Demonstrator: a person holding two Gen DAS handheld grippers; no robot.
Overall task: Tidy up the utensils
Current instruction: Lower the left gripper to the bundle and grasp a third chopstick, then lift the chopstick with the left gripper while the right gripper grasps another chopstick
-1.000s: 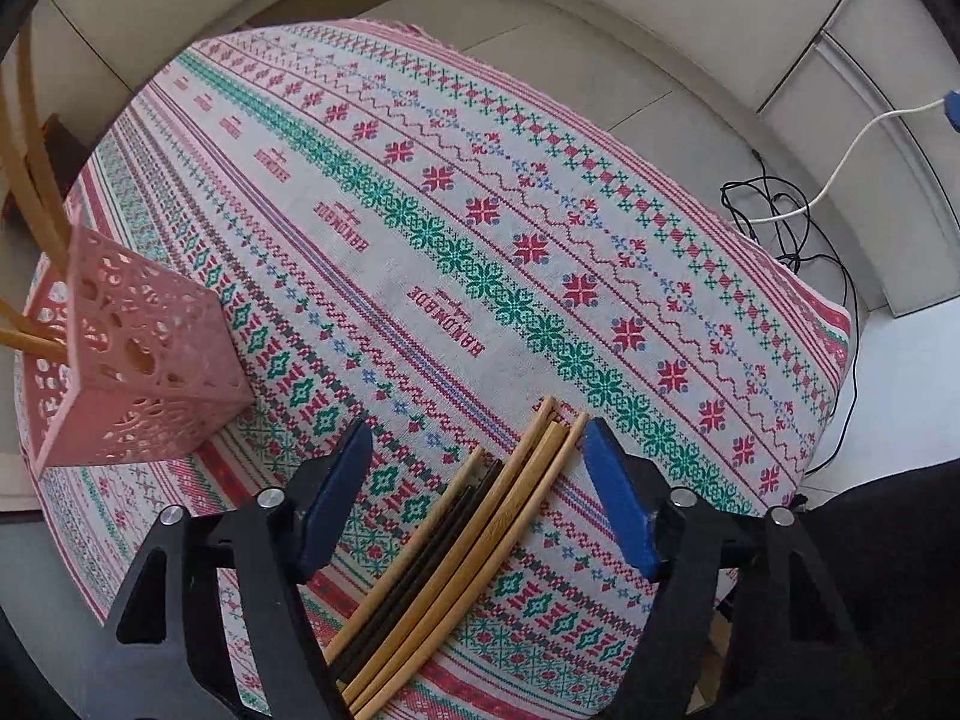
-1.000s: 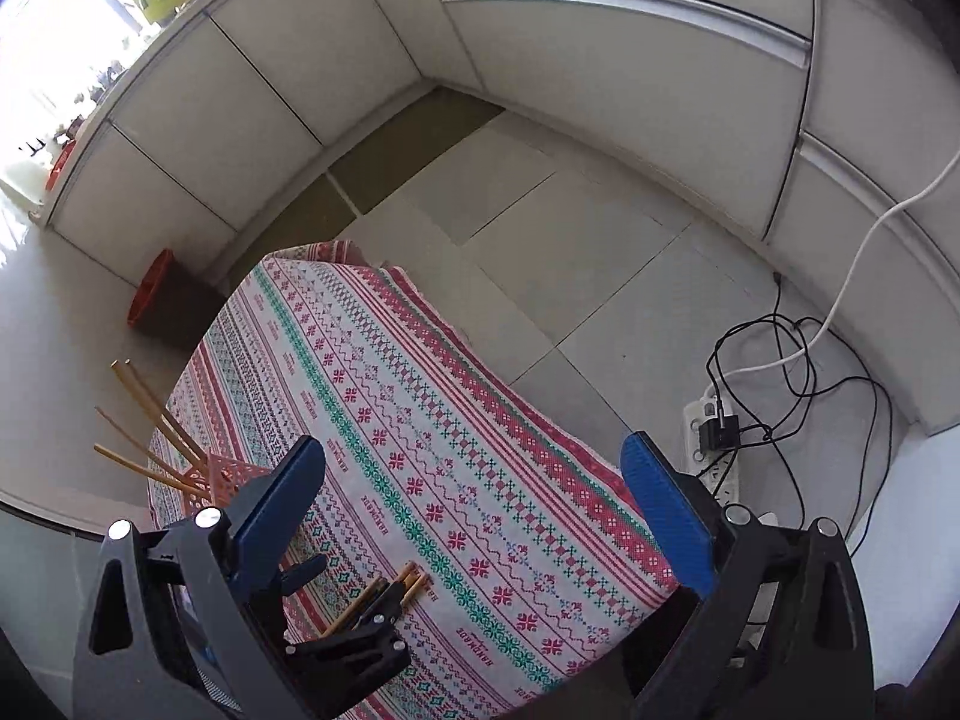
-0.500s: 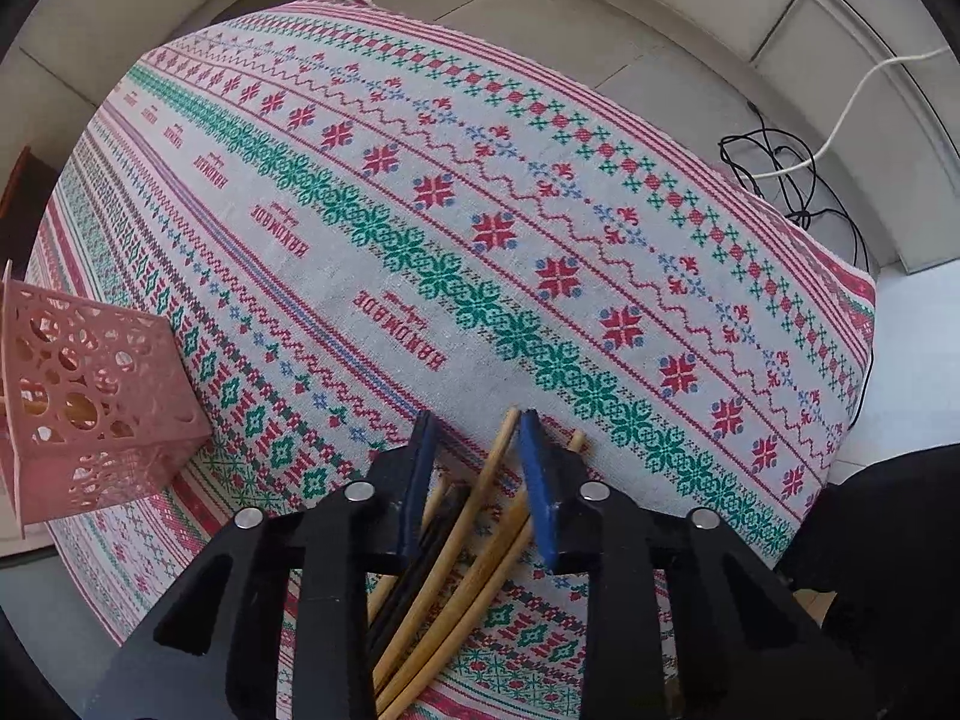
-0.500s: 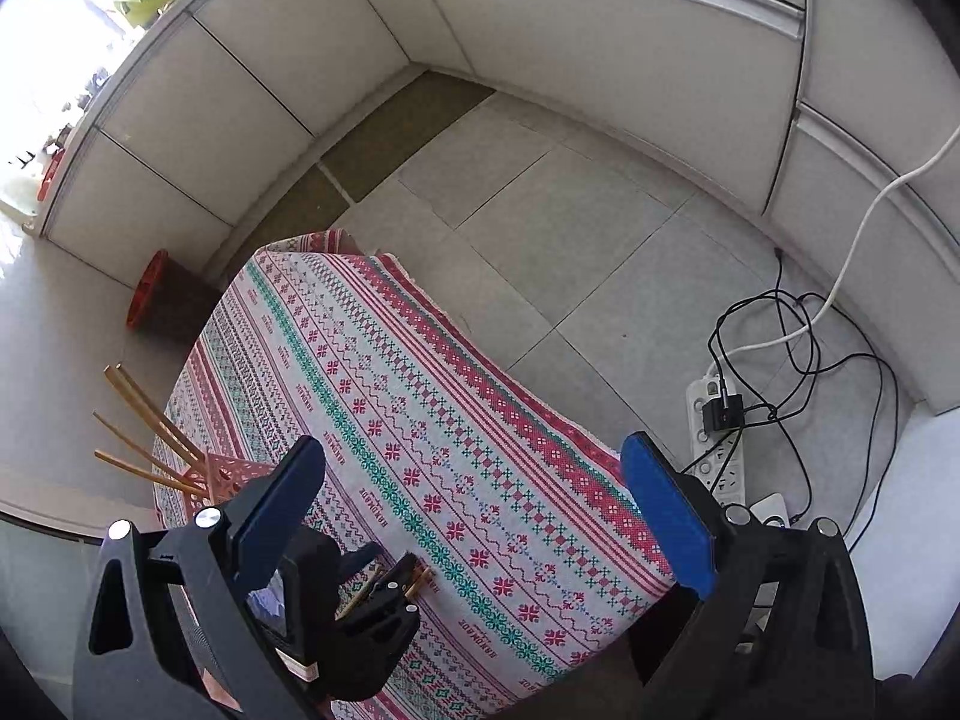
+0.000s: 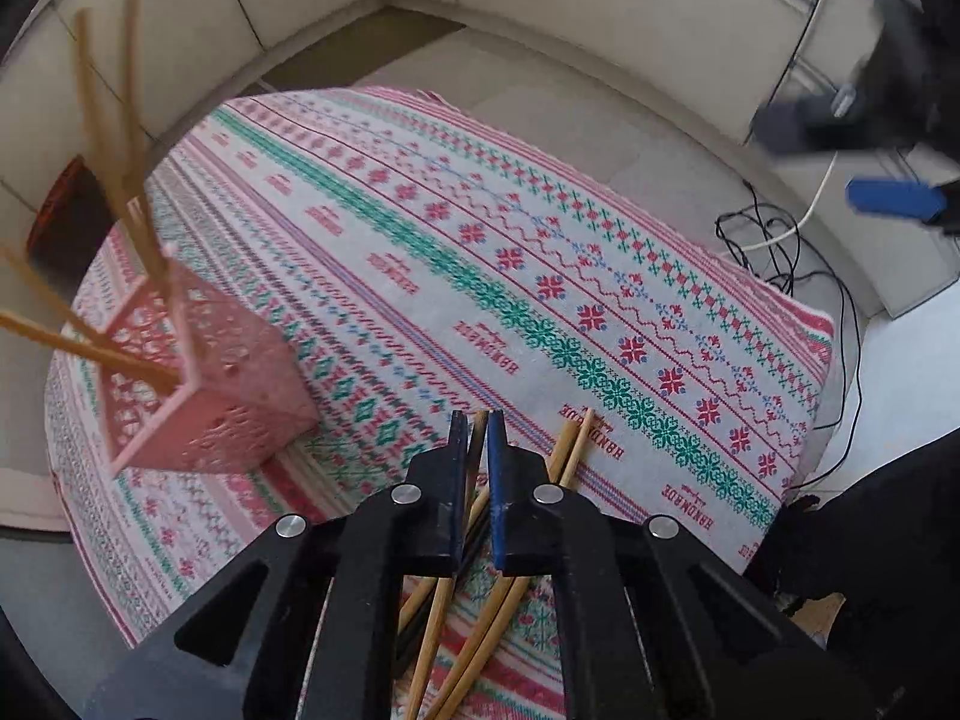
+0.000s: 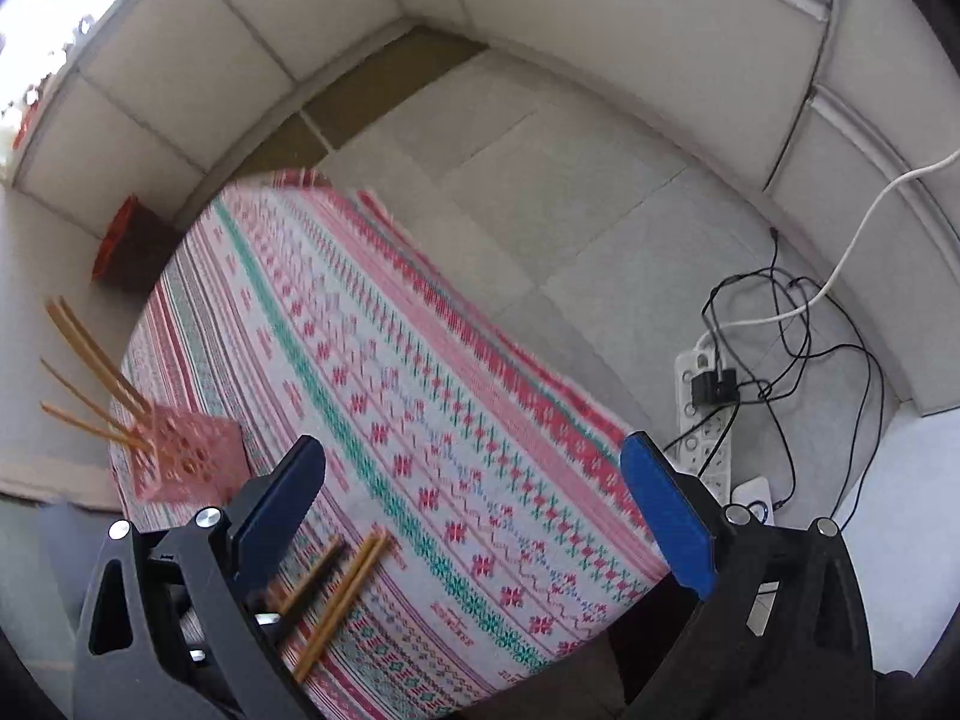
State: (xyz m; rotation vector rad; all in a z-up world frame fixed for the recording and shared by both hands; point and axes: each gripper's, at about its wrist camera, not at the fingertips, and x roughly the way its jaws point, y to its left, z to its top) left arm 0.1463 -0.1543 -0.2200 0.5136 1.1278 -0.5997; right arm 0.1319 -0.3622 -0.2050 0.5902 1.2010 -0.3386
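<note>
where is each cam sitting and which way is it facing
Left wrist: rides the left claw, aimed steeply down at the tablecloth; its black arms and blue pads, shut on a dark chopstick, fill the bottom.
Right wrist: rides the right claw, aimed down over the table's edge toward the floor and power strip; its pads stand wide open.
Shared: the pink holder, the loose chopsticks, the tablecloth.
</note>
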